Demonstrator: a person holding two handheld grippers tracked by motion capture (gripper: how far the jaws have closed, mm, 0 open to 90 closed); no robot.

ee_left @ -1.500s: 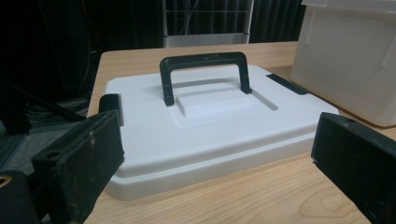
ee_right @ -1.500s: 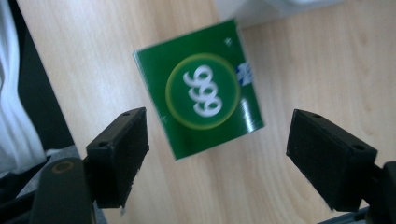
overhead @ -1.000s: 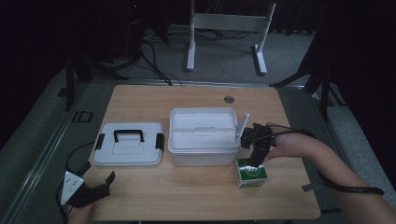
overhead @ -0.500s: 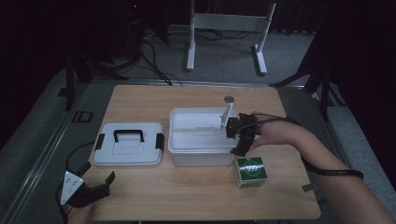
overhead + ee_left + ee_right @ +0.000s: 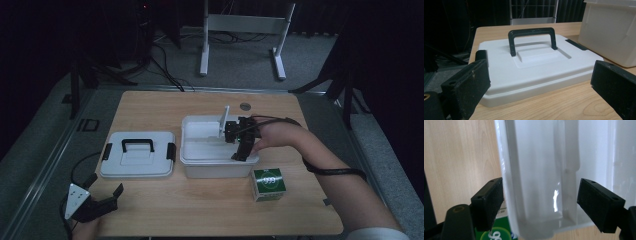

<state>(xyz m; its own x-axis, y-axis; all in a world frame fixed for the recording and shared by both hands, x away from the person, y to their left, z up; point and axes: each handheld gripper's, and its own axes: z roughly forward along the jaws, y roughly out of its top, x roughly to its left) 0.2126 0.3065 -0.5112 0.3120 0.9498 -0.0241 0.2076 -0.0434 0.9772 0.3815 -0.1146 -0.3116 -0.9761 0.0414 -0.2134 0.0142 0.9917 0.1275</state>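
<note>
Dark floor and cables ring my wooden table [image 5: 150, 107], which runs wide from left to right with bare wood along its far edge and across its near strip.

Biggest on it is the white bin [image 5: 218, 148], open-topped, sitting near the middle with its long axis running left to right across the table. In my right gripper view I look straight down over its near wall into the pale inside. Room stays free behind it and to its right.

Next comes the lid [image 5: 138, 155], flat just left of the bin, its long side running the same way. A narrow gap keeps the two apart. Its black handle [image 5: 532, 40] stands upright and runs along the length of the lid, and black clips sit at both ends.

My right gripper [image 5: 240, 150] hangs over the bin's near right corner, pointing down, jaws wide apart with nothing between them; one jaw sits outside the wall, the other over the hollow.

My left gripper [image 5: 100, 200] rests low at the near left corner of the table, aimed at the lid's front edge, jaws apart and empty, a strip of bare wood between it and the lid.

Smallest is the green carton [image 5: 269, 184], upright just off the bin's near right corner, close to my right forearm.
</note>
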